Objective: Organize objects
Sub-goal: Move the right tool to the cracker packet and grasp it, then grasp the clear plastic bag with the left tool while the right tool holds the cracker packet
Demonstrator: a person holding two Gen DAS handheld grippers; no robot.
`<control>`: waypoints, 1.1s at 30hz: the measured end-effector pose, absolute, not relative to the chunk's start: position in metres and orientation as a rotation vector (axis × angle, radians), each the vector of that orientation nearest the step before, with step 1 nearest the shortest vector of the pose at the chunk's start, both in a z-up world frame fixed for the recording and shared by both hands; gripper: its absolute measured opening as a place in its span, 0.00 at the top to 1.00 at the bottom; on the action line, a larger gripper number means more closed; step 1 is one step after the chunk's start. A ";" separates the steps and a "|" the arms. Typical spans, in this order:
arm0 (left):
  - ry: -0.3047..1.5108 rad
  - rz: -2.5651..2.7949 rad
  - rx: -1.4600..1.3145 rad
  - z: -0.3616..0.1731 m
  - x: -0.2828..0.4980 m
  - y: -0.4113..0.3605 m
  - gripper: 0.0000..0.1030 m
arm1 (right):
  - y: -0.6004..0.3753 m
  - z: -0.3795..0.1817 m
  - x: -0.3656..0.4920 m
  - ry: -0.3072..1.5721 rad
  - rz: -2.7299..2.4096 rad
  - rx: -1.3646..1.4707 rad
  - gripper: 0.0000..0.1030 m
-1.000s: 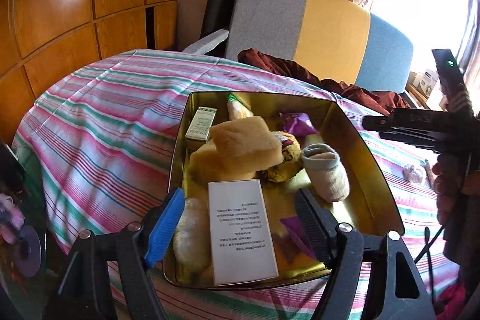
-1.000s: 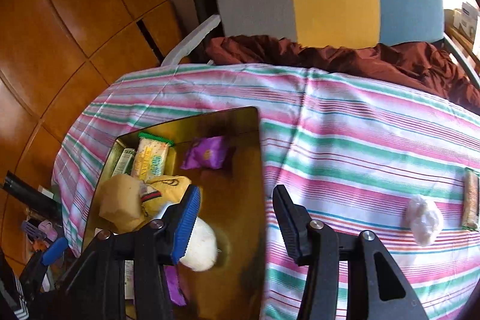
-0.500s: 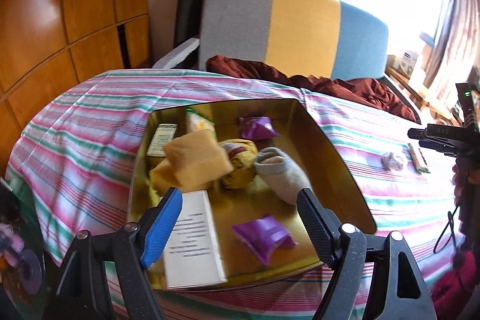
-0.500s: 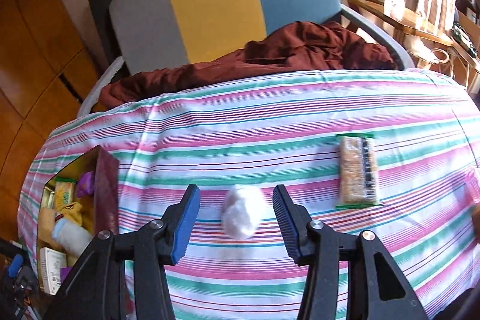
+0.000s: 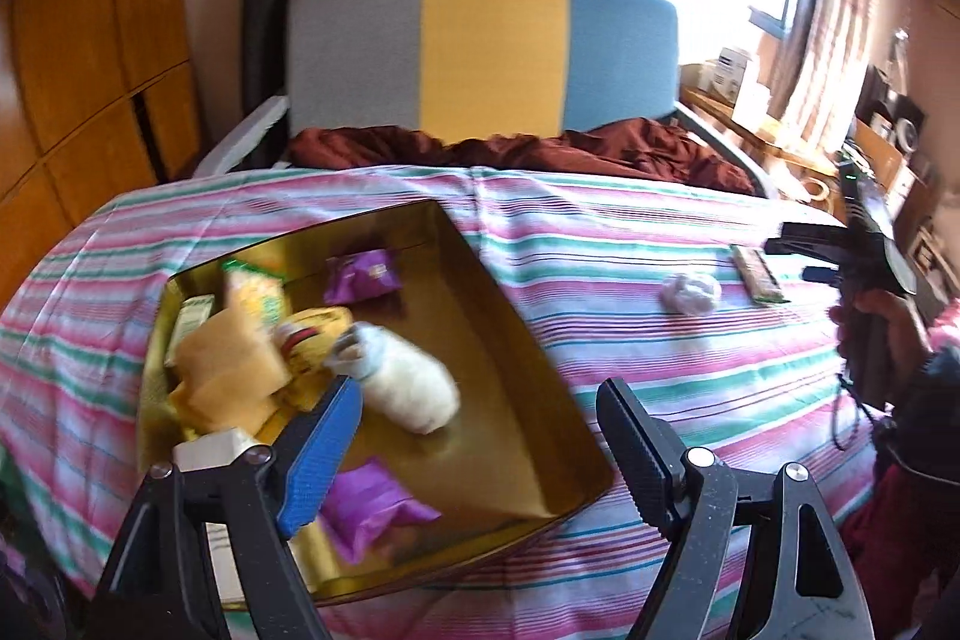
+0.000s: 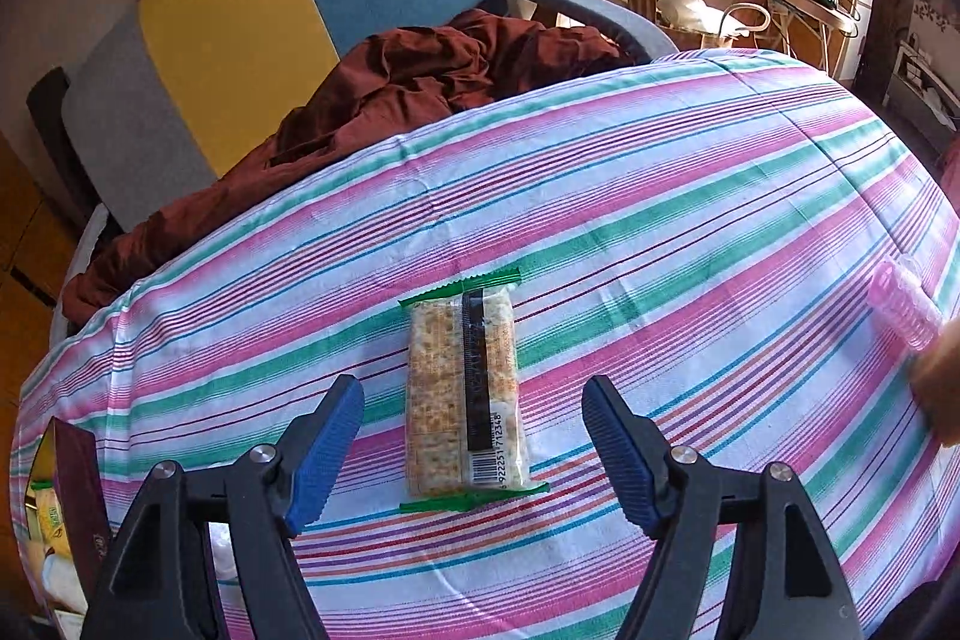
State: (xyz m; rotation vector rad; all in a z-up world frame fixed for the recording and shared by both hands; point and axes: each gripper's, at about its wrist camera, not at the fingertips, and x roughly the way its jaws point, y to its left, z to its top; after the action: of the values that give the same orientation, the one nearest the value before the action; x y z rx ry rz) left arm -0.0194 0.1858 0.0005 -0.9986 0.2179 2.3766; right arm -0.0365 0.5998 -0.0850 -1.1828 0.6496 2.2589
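Note:
A gold tin box [image 5: 528, 358] sits on the striped tablecloth and holds a white sock [image 5: 408, 388], yellow sponges [image 5: 228, 370], purple packets [image 5: 363, 274] and other items. My left gripper [image 5: 480, 448] is open and empty over the tin's near right corner. A cracker pack [image 6: 465, 394] with green ends lies on the cloth, right between the open fingers of my right gripper [image 6: 474, 448]. The pack also shows in the left wrist view [image 5: 757, 274], next to a white cotton ball [image 5: 690, 292]. The right gripper shows there [image 5: 840, 250], held in a hand.
A pink ribbed item [image 6: 906, 310] lies at the table's right edge by a hand. A chair with grey, yellow and blue back [image 5: 486, 46] holds a maroon cloth [image 6: 420, 82] behind the table. The tin's edge [image 6: 78, 490] shows at far left.
My right gripper has swung right, from the cotton ball to the cracker pack, which now lies between its fingers. My left gripper has turned right, off the tin's middle.

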 end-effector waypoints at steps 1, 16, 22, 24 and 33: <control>0.224 2.360 -0.994 0.001 -0.019 0.194 0.19 | 0.600 -0.087 -0.040 0.618 2.253 -1.189 0.26; 0.141 2.104 -1.180 -0.022 -0.044 0.328 0.17 | 0.600 -0.112 -0.053 0.529 2.141 -1.455 0.57; 0.099 2.060 -1.322 -0.055 -0.070 0.365 0.17 | 0.602 -0.116 -0.050 0.543 2.115 -1.495 0.57; 0.035 2.018 -1.388 -0.064 -0.081 0.374 0.17 | 0.602 -0.116 -0.050 0.544 2.116 -1.496 0.57; -0.027 2.024 -1.412 -0.076 -0.112 0.416 0.21 | 0.600 -0.116 -0.046 0.542 2.112 -1.509 0.57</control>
State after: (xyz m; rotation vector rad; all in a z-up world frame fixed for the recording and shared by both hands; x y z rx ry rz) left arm -0.1115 0.4158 -0.0764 -1.4116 -0.0266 2.0238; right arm -0.0460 0.6000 -0.1164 -1.5085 0.5418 2.1119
